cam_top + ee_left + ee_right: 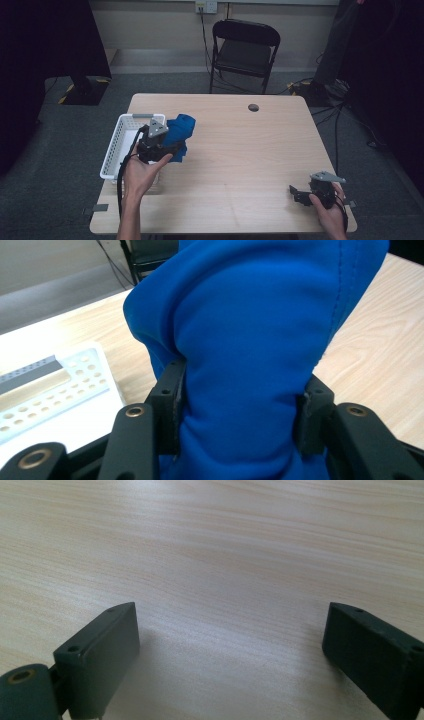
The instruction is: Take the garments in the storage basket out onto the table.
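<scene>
A bright blue cloth is bunched up beside the white perforated basket on the table's left side. My left gripper is shut on that blue cloth; both black pads press into its folds and the fabric bulges above them. Part of the basket lies to the left behind the cloth. My right gripper rests low at the table's front right corner. In the right gripper view its jaws stand wide apart over bare wood, nothing between them.
The light wooden table has a small dark round spot near its far edge. A black folding chair stands behind the table, with cables on the grey floor to the right.
</scene>
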